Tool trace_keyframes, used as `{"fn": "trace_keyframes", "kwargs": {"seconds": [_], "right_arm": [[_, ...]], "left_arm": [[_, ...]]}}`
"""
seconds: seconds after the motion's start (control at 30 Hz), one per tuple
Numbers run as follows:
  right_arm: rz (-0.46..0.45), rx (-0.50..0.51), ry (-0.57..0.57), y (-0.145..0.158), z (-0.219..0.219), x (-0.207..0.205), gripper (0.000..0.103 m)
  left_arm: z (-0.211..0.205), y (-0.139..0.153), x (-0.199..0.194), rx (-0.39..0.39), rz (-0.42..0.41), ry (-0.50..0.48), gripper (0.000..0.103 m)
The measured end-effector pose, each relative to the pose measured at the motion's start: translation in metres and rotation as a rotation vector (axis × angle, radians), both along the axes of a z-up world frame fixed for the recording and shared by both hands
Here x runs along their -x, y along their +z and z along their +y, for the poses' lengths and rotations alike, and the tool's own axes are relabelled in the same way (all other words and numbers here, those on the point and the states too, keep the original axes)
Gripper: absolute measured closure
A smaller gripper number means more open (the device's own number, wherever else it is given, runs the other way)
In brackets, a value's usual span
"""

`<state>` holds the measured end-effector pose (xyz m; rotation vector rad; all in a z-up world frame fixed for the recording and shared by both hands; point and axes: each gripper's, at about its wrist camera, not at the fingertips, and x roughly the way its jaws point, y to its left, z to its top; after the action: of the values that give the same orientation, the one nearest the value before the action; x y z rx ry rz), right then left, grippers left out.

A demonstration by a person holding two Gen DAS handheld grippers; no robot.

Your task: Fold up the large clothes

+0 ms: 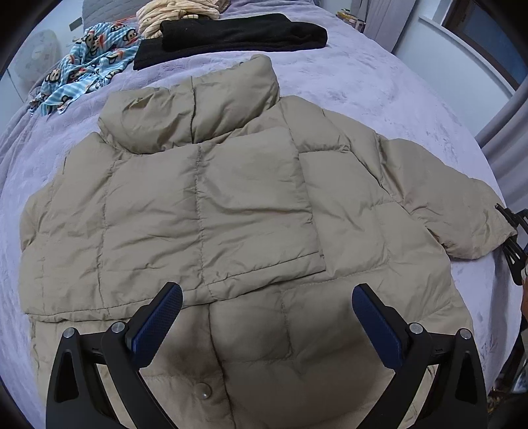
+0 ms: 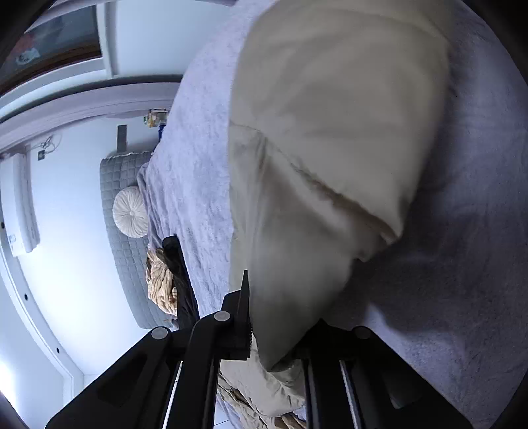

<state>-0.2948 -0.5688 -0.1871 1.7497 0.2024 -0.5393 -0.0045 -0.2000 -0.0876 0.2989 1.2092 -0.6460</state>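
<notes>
A beige quilted puffer jacket lies spread flat on a lavender plush bedspread, filling the middle of the left wrist view, with its stand-up collar toward 12 o'clock and its hem toward 6 o'clock. One sleeve is folded across the chest as a square padded panel; the other sleeve stretches out toward 3 o'clock. A round snap button shows on the front near 6 o'clock.

The left gripper hovers over the lower front of the jacket, its blue-padded fingers spread wide with nothing between them.

At 3 o'clock in that view, the right gripper sits at the cuff of the outstretched sleeve. In the right wrist view the right gripper has its black fingers closed narrow on the sleeve cuff, the fabric pinched between them and bulging out toward 12 o'clock, lifted off the bedspread. The picture here is blurred.

Toward 12 o'clock in the left view, well apart from the jacket, lie a folded black garment, a cream knitted piece and, toward 10 o'clock, a crumpled blue striped cloth with a monkey print. A round white pleated cushion rests against a grey quilted headboard at 9 o'clock in the right view.
</notes>
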Motion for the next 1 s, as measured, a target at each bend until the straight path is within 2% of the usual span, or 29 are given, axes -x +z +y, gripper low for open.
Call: {"fn": "trace_keyframes", "kwargs": {"seconds": [0.1,0.23,0.43,0.53,0.63,0.7,0.77,0.87,1.0], "right_arm": [[-0.026,0.098,0.077,0.028,0.006,-0.022,0.095],[-0.039,0.272,0.247,0.083,0.029,-0.074,0.095],[-0.004,0.583,0.584,0.16,0.112,-0.191,0.095],[0.02,0.728,0.754,0.18,0.174,-0.252,0.095],[0.081,0.832,0.917,0.173,0.243,-0.302,0.095],[0.115,0.837,1.01,0.154,0.282,-0.329,0.095],[0.153,0.812,1.084,0.125,0.313,-0.344,0.095],[0.227,0.739,1.145,0.075,0.336,-0.35,0.095],[0.281,0.643,1.135,0.034,0.339,-0.34,0.095]], "left_arm": [[0.014,0.006,-0.01,0.026,-0.003,0.012,0.0],[0.037,0.013,-0.027,0.051,0.013,0.014,0.0],[0.085,0.022,-0.056,0.043,-0.049,0.105,0.0],[0.112,0.021,-0.069,0.032,-0.069,0.164,0.0],[0.137,0.016,-0.08,0.012,-0.082,0.215,0.0],[0.151,0.01,-0.087,-0.005,-0.083,0.243,0.0],[0.164,0.004,-0.091,-0.009,-0.082,0.269,0.0],[0.174,-0.005,-0.096,-0.01,-0.08,0.281,0.0],[0.177,-0.021,-0.096,-0.013,-0.051,0.275,0.0]]}}
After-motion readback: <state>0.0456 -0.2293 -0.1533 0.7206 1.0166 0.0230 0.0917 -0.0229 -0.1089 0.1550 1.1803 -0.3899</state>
